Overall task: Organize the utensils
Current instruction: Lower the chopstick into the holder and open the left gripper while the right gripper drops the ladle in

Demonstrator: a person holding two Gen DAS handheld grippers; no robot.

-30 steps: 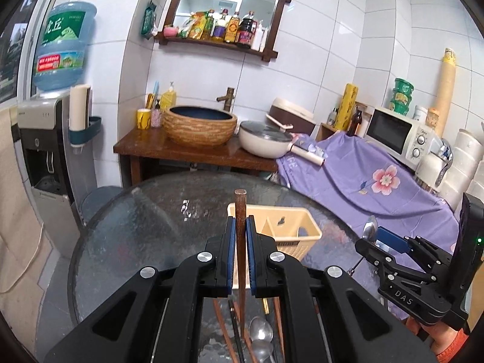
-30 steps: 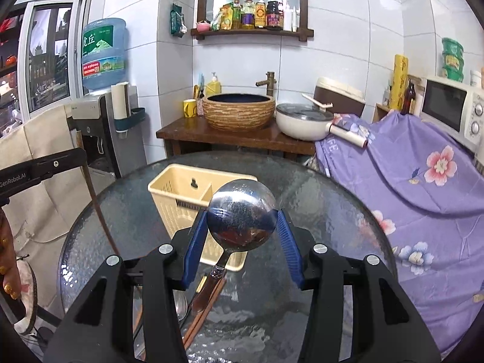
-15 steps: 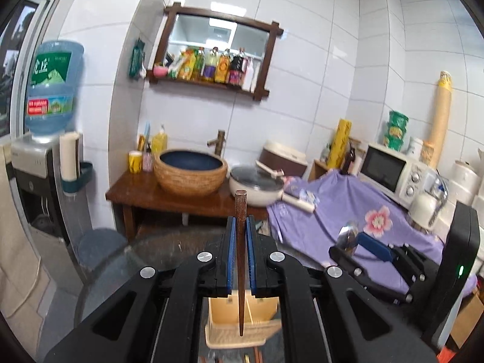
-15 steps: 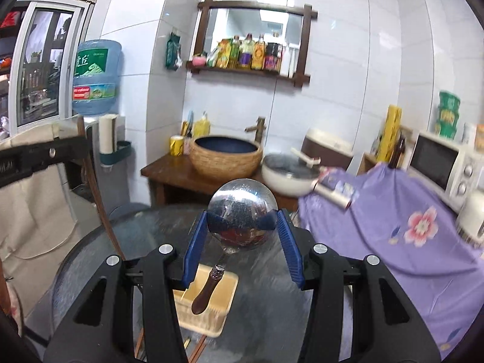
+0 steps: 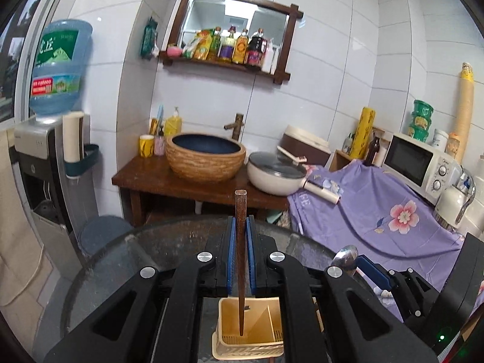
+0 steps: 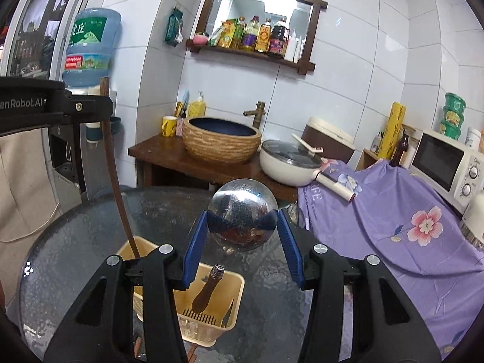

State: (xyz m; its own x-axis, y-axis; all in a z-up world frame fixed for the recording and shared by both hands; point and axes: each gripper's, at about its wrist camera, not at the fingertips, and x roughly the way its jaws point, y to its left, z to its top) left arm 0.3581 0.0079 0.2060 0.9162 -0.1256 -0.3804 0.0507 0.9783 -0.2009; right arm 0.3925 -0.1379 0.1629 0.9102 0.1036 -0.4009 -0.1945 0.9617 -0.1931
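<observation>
Left gripper [image 5: 241,236] is clamping a brown chopstick [image 5: 241,260] upright, jaws narrow, its lower tip hanging inside the beige utensil basket [image 5: 273,348] at 6 o'clock on the glass table [image 5: 169,242]. Right gripper [image 6: 242,227] is gripping a steel spoon [image 6: 244,214] by the bowl, jaws wide around it, wooden handle dangling over the basket's near compartment.

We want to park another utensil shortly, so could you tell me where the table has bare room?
The round glass table is bare between the beige slotted plastic basket and its far rim, and rightward toward the purple floral cloth. The basket is crowded: a brown chopstick and a wooden-handled steel spoon hang over it.
</observation>
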